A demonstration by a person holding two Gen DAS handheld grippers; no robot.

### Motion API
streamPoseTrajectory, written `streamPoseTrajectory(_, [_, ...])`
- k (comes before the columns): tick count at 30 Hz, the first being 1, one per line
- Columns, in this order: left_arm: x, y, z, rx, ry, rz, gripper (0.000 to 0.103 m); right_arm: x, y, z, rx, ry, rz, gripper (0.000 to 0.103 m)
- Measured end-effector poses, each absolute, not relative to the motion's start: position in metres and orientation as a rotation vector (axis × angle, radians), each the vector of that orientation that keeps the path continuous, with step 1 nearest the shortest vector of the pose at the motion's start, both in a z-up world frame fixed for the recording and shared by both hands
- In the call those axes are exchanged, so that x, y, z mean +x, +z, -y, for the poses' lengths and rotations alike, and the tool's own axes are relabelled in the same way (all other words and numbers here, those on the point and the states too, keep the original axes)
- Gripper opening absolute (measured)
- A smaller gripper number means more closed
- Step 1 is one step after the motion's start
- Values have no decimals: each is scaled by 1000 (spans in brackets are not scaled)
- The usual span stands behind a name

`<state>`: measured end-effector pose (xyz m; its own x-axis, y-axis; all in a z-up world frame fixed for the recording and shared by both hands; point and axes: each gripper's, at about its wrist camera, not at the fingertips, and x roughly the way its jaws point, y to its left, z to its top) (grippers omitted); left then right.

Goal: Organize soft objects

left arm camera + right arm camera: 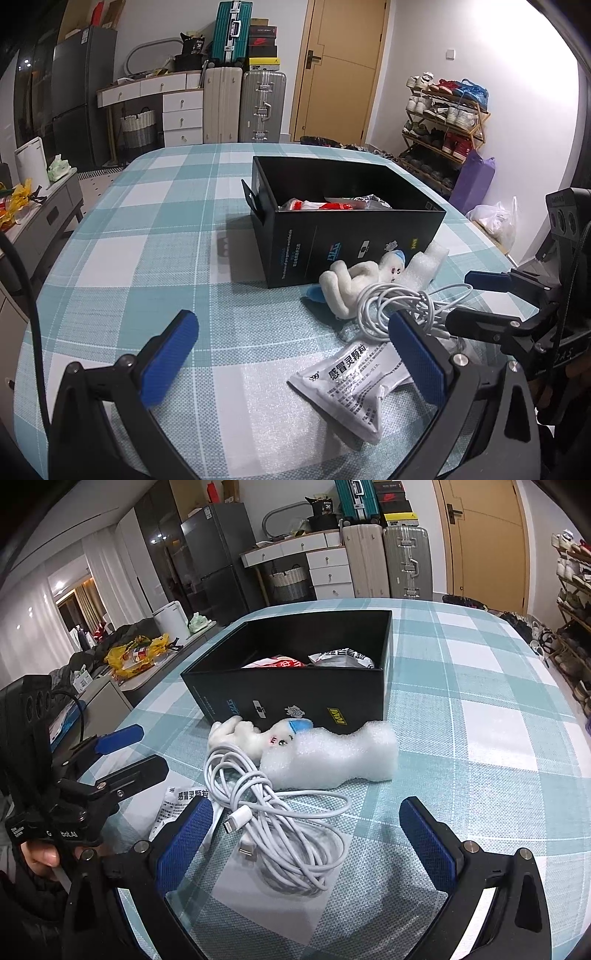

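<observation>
Both hand-held grippers, left & right, gape wide w/ nothing held; loose white coiled charging cable on counter near black cardboard box could snag & spill uncoiling if pinched by one loop.

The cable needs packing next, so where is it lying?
The cable lies coiled on the table in front of the box, against the plush and foam, just ahead of the open right gripper.

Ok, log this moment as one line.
left gripper: open, empty | right gripper: open over white cable | box: two packets inside
</observation>
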<state>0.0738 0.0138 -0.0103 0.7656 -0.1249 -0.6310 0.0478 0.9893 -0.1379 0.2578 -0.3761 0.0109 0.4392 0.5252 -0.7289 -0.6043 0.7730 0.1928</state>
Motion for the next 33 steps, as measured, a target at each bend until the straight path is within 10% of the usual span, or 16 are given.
streamPoseTrajectory(33, [72, -13, -13, -108, -102, -701, 103, 265, -2, 373, -158, 616, -913, 103])
